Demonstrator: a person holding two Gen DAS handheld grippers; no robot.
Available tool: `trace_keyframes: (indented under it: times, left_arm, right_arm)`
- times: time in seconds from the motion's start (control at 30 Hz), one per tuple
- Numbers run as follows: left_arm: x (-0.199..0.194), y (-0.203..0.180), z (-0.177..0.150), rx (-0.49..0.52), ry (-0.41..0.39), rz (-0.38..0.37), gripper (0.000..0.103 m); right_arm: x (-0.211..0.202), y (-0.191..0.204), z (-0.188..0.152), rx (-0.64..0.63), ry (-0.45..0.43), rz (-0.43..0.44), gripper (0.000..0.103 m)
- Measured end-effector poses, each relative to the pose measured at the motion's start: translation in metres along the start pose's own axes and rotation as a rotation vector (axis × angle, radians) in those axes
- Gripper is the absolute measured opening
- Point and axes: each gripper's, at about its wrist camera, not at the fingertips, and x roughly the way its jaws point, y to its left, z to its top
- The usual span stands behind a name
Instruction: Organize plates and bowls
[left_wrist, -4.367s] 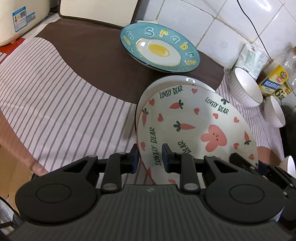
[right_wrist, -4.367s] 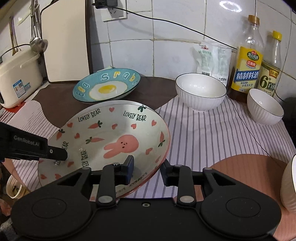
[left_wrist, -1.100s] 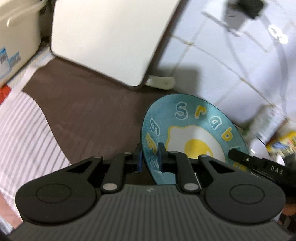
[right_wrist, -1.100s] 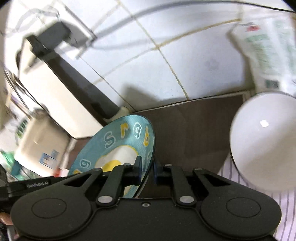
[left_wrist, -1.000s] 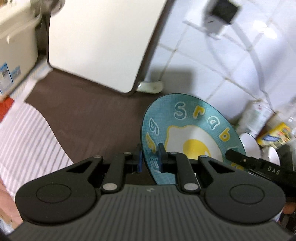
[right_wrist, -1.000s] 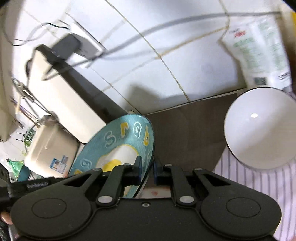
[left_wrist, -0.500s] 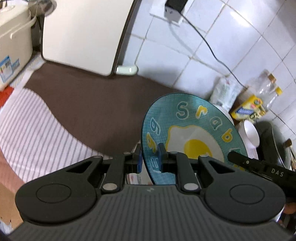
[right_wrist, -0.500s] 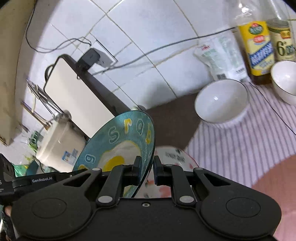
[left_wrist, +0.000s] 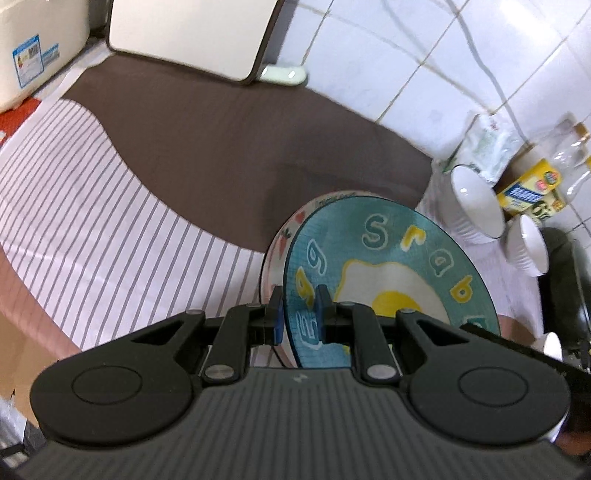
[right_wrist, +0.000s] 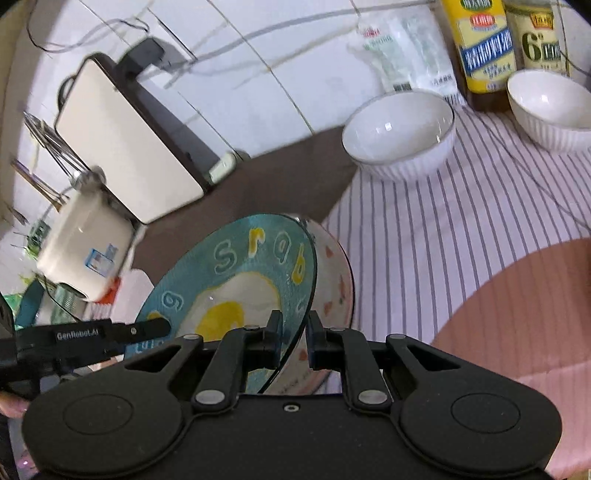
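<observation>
A teal plate (left_wrist: 391, 269) with a fried-egg picture and letters hangs tilted between both grippers. My left gripper (left_wrist: 298, 310) is shut on its left rim, and my right gripper (right_wrist: 292, 332) is shut on its right rim (right_wrist: 310, 280). Directly under it lies the white plate (left_wrist: 286, 236) with carrots and hearts, its edge (right_wrist: 338, 280) peeking out on either side. Two white ribbed bowls stand at the back right: a large bowl (right_wrist: 400, 134) and a smaller bowl (right_wrist: 550, 107).
A striped cloth (left_wrist: 92, 206) with a brown patch (left_wrist: 236, 133) covers the counter. A cream board (left_wrist: 192, 33) leans on the tiled wall. A white appliance (right_wrist: 83, 247) stands at the left. Bottles (right_wrist: 484, 44) and a packet (right_wrist: 410, 48) stand behind the bowls. A dark pan (left_wrist: 565, 284) sits at the right.
Both grippers have carried the teal plate away from the wall and down, from above the brown patch to just over the carrot plate. The bowls and bottles have come into view.
</observation>
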Motion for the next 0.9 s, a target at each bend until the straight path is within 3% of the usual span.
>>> trace_keyframes:
  times: [0.37, 0.67, 0.9]
  left_arm:
    - [0.016, -0.007, 0.005, -0.018, 0.049, 0.054, 0.015]
    - [0.019, -0.020, 0.008, -0.023, 0.082, 0.122, 0.016]
    - [0.019, -0.027, 0.006, -0.012, 0.089, 0.148, 0.017]
  right_arm:
    - [0.010, 0.000, 0.010, -0.009, 0.075, -0.052, 0.018]
    - [0.012, 0.023, 0.016, -0.086, 0.127, -0.199, 0.023]
    - [0.015, 0.017, 0.007, -0.127, 0.130, -0.187, 0.030]
